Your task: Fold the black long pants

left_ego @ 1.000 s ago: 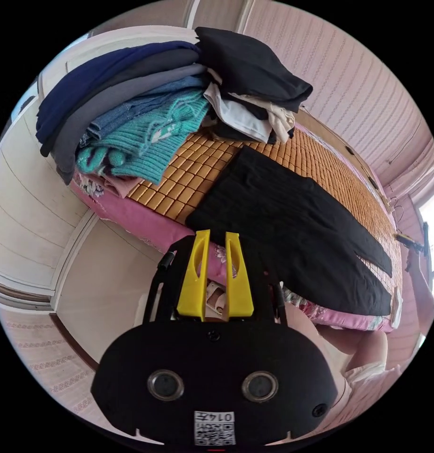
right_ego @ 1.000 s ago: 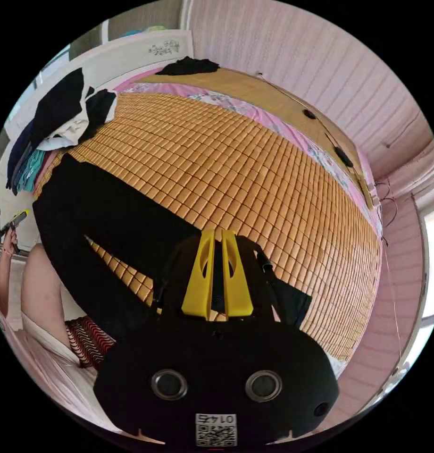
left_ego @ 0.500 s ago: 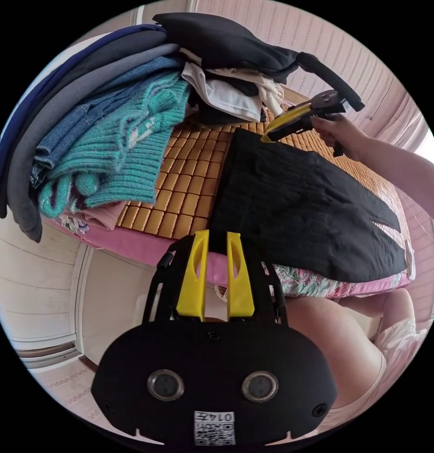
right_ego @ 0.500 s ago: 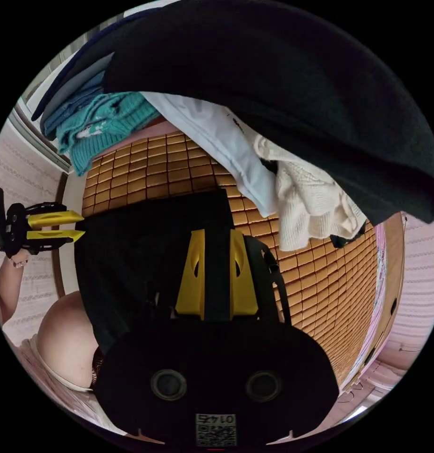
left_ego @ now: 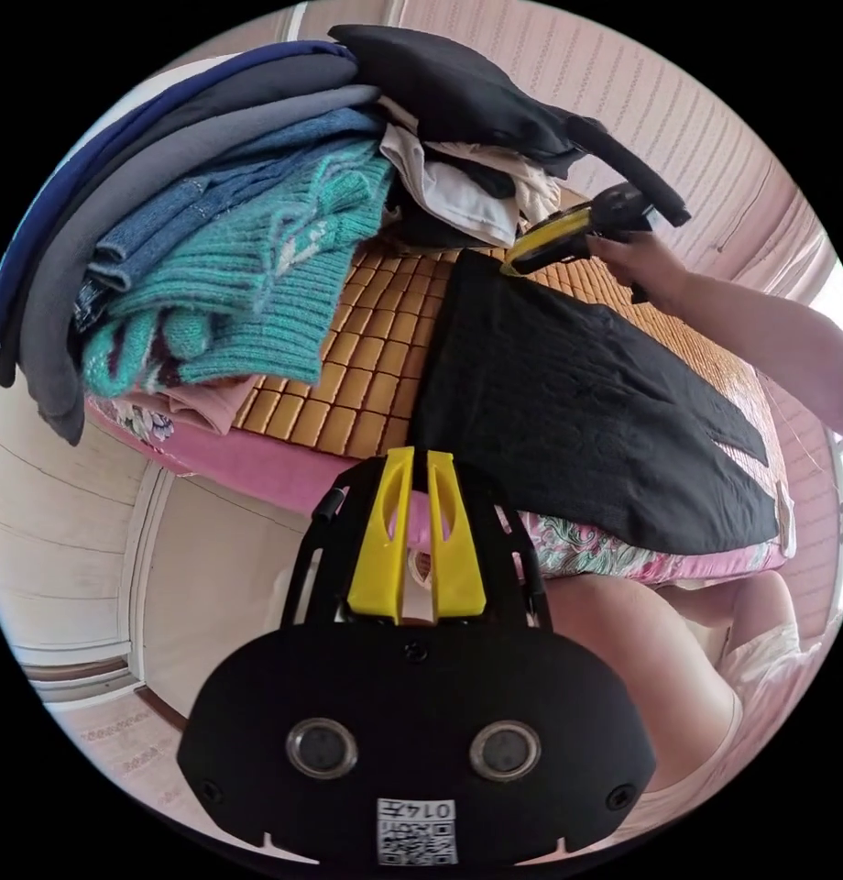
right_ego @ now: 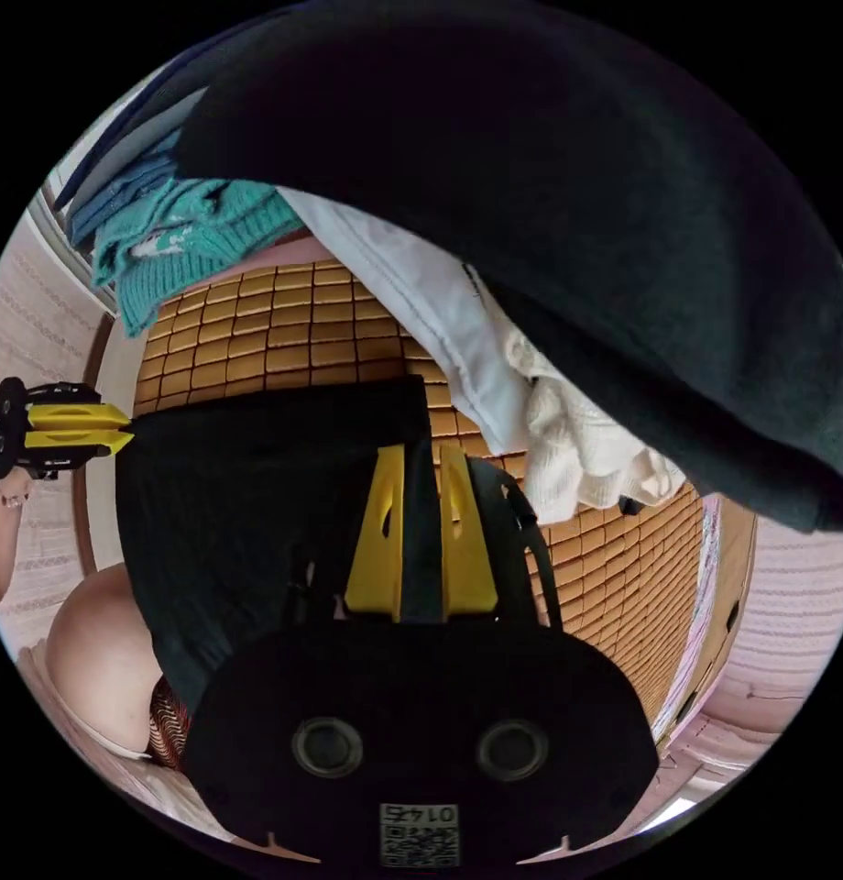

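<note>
Black long pants (left_ego: 586, 403) lie flat on the bamboo mat (left_ego: 366, 367) of the bed, waistband toward the pile of folded clothes (left_ego: 247, 238), legs running away along the mat toward the far end. The near long edge sits along the pink bed edge (left_ego: 257, 458), partly overhanging it.

Right tongs (right_ego: 420, 458): in the right gripper view the jaws straddle the far waistband corner, black fabric in the gap between them. Jaws narrow; can't confirm both press on the cloth. In the left gripper view the same tongs (left_ego: 518, 261) are tip-down on that corner, just beside the white garment (left_ego: 449, 192) at the foot of the second heap.

Left tongs (left_ego: 410, 463): jaws close together with a slim gap and nothing between them. They hover off the bed edge, just short of the near waistband corner. The right gripper view has them (right_ego: 119, 429) pointing at that corner from the side, near it; touching or not, can't tell.

Key relation: the long axis of the pants runs crosswise to both tongs, with the waistband edge spanning between them. Right is at the far corner, left nearest the near corner. My read: the next step is for the left to close on its corner, so both hold the waistband and can carry it along the long axis toward the hems. Risk: the right tongs are tight against the heap and could snag the white garment on the lift.
</note>
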`<state>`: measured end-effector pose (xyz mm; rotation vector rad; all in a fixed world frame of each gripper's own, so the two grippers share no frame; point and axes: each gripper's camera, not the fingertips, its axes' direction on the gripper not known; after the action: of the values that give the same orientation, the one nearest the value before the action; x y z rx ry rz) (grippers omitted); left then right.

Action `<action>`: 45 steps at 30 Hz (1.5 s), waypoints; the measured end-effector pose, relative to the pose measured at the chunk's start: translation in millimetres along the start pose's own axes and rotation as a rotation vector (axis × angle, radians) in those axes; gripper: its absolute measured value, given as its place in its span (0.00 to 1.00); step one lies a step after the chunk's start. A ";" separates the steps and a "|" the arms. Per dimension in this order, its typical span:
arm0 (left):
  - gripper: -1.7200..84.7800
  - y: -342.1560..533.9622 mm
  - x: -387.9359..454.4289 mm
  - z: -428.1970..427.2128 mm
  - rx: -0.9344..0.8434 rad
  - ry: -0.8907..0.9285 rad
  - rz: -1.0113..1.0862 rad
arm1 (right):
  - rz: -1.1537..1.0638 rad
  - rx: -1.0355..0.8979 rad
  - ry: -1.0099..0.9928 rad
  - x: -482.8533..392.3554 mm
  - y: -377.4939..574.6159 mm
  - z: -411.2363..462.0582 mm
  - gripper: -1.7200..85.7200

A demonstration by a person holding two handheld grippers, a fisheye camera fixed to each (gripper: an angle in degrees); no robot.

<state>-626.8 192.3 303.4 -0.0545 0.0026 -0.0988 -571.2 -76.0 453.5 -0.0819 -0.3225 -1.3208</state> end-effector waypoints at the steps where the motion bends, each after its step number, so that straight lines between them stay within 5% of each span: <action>1: 0.02 3.1 0.2 -7.5 0.015 -0.035 -0.010 | 0.007 0.033 0.008 1.9 10.5 -12.4 0.09; 5: 0.01 21.5 1.7 -31.1 0.041 -0.088 -0.025 | 0.082 0.117 0.081 14.6 130.7 -86.7 0.07; 12: 0.01 49.6 58.9 -62.0 0.050 0.070 0.056 | 0.506 -0.253 0.192 3.2 438.5 -144.0 0.01; 18: 0.01 5.5 168.9 -47.0 0.018 0.157 0.296 | 0.957 -0.324 0.138 -26.7 629.1 -188.0 0.01; 27: 0.02 -82.5 351.9 9.7 -0.025 0.306 0.574 | 1.238 -0.437 0.079 -52.8 773.4 -181.4 0.01; 34: 0.03 -125.5 457.3 66.8 -0.112 0.272 0.744 | 1.196 -0.315 0.179 -36.3 800.6 -222.4 0.01; 38: 0.03 -146.9 486.9 94.2 -0.142 0.247 0.753 | 1.219 -0.209 0.185 23.3 812.7 -212.9 0.01; 45: 0.02 -155.8 507.7 133.2 -0.214 0.193 0.750 | 1.267 -0.297 0.209 48.4 857.7 -181.5 0.01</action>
<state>-136.3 -5.4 444.9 -0.2530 0.2253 0.6470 295.9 50.8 399.6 -0.3336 0.1288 -0.1002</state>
